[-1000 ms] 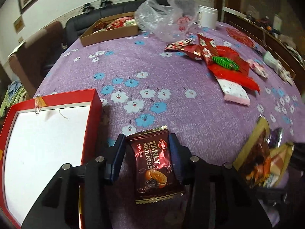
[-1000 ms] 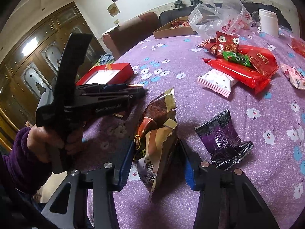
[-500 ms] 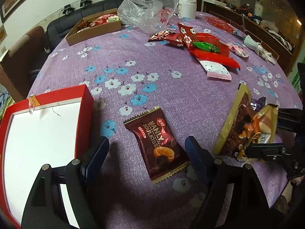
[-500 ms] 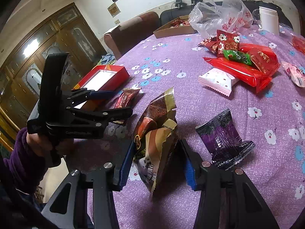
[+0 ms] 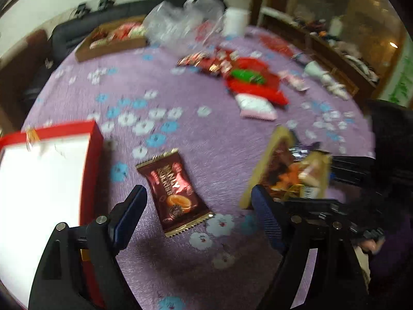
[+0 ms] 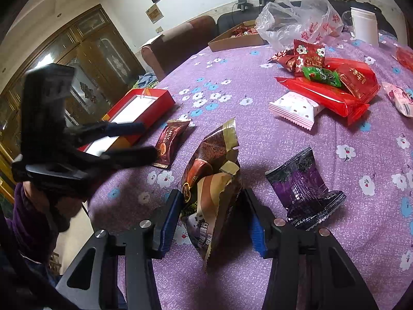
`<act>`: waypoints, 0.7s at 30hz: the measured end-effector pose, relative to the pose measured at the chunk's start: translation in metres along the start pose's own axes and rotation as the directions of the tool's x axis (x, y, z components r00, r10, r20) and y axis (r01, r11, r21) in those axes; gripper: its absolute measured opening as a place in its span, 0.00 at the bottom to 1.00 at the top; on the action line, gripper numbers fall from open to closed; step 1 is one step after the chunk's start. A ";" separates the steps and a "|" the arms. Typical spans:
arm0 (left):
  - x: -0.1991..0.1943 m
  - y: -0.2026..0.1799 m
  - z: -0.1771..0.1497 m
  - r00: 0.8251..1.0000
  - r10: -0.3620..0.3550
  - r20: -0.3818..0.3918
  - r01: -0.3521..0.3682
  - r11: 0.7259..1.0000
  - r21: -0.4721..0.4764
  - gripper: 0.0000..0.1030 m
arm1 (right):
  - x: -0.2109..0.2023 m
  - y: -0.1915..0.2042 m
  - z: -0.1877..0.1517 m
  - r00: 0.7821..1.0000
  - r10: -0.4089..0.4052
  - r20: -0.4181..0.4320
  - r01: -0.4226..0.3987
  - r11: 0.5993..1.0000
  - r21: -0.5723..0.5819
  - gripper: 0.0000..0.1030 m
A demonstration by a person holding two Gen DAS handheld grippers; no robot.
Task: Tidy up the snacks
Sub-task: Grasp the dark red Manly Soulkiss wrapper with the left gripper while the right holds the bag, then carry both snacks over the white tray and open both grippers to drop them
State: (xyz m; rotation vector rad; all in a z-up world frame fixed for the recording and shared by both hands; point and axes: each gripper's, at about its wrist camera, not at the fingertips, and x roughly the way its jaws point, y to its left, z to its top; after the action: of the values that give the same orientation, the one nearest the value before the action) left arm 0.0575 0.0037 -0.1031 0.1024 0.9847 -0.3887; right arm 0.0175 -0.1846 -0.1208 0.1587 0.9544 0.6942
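Observation:
A dark brown Manly Soulkiss packet [image 5: 175, 193] lies flat on the purple flowered cloth, beside a red box with a white inside [image 5: 90, 155]. My left gripper [image 5: 197, 191] hovers over it, open wide, its pads clear of the wrapper. The right wrist view shows the same packet [image 6: 170, 142], the red box [image 6: 155, 103] and the left gripper [image 6: 144, 139] in a person's hand. My right gripper [image 6: 211, 196] is shut on an upright brown and gold snack bag [image 6: 211, 175], seen from the left as the bag [image 5: 281, 170].
A purple packet [image 6: 304, 188] lies just right of the held bag. Further off are a white and pink packet [image 6: 294, 108] and a pile of red snack bags [image 6: 335, 85]. At the back stand a cardboard tray [image 6: 232, 40], a plastic bag [image 6: 296, 18] and a white jar [image 6: 365, 25].
My left gripper opened and let go of the dark brown packet, which now lies on the cloth, then lifted back a little. The right gripper and its bag stayed put.

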 end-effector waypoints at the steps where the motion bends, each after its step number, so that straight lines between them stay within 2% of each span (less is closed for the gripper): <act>1: 0.006 0.003 0.001 1.000 0.023 -0.021 -0.024 0.999 -0.030 0.81 | 0.000 0.000 0.000 1.000 0.000 0.000 0.000 1.000 0.000 0.49; 4: 0.017 0.011 0.002 0.994 0.093 -0.052 -0.098 0.988 -0.115 0.81 | 0.000 0.000 0.000 1.000 0.001 0.000 -0.001 1.000 -0.001 0.49; 8: 0.025 0.009 0.005 0.984 0.171 -0.056 -0.177 0.975 -0.137 0.79 | 0.000 0.000 0.000 1.000 0.006 -0.001 -0.006 1.000 0.000 0.50; 11: 0.028 0.009 0.004 0.980 0.197 -0.022 -0.199 0.972 -0.129 0.69 | 0.000 0.000 0.000 1.000 0.005 -0.001 -0.005 1.000 -0.001 0.50; 13: 0.025 0.011 0.004 0.979 0.206 -0.003 -0.205 0.970 -0.128 0.47 | 0.000 0.000 0.001 1.000 0.002 -0.001 -0.002 1.000 -0.005 0.50; 15: 0.023 0.015 0.006 0.979 0.204 0.010 -0.201 0.971 -0.128 0.33 | 0.000 0.002 0.001 1.000 -0.004 -0.001 0.004 1.000 -0.013 0.50; 19: 0.021 0.011 0.003 0.977 0.211 0.027 -0.208 0.974 -0.088 0.32 | 0.001 0.007 0.000 0.999 -0.031 0.006 0.031 0.999 -0.040 0.45; 21: 0.016 0.012 0.002 0.982 0.183 0.042 -0.178 0.979 -0.096 0.31 | 0.002 0.011 -0.001 0.999 -0.035 0.007 0.035 0.998 -0.052 0.42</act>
State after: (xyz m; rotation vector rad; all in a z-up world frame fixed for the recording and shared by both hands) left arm 0.0717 0.0096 -0.1164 0.0974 0.9329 -0.1784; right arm 0.0124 -0.1749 -0.1185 0.0977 0.9299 0.6855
